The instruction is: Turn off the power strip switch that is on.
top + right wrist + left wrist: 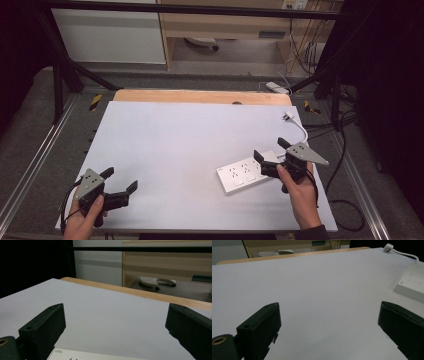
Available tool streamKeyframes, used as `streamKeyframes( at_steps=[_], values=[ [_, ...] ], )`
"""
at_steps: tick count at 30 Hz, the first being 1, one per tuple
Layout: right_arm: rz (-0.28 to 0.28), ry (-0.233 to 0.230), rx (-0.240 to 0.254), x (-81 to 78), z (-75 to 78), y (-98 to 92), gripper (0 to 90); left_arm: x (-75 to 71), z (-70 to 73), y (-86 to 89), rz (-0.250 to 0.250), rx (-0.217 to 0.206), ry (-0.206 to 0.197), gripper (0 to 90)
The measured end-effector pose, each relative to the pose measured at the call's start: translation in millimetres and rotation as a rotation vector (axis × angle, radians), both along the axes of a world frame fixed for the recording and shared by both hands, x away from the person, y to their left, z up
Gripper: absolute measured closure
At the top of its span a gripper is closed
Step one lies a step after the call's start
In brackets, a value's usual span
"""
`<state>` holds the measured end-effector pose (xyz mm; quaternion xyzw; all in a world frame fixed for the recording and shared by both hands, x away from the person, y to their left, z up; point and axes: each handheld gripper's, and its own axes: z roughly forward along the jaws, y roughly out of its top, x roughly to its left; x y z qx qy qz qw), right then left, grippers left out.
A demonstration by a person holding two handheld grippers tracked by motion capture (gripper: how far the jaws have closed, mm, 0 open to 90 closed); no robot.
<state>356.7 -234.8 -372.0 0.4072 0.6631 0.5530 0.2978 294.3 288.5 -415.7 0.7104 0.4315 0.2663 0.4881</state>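
While my right gripper [271, 150] hovers wide open, empty, over the power strip [245, 173], its trailing cord [300, 129] risks snagging; left gripper [122, 182] idles open, empty.

One white power strip [248, 173] lies on the desk [175, 145], and it is the only loose item there. From its far end runs one white cord [302, 131], ending in one plug [287, 116] beyond the strip. On the strip's top I count two groups of socket holes, side by side. Two claws are over the desk: the right claw [272, 150] directly at the strip's near end, jaws spread, and the left claw [120, 180] well apart from the strip, also spread. Two hands hold them, one each.
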Motion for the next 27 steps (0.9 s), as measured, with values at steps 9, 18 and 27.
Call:
streamKeyframes(
  at_steps=[9, 18, 27],
  values=[
    [-0.025, -0.038, 0.016, -8.8, 7.3, -21.0, 3.3, 0.1, -0.5, -1.1, -0.003, -0.007, 0.002, 4.5],
    [-0.054, -0.061, 0.008, -24.9, -0.1, -50.6, 3.6, 0.0, -0.5, -1.0, -0.001, -0.007, 0.003, 4.5],
    [-0.078, -0.052, -0.016, -35.9, -19.7, -75.9, 3.3, -0.1, -0.5, -1.3, -0.001, -0.007, 0.003, 4.5]
  ],
)
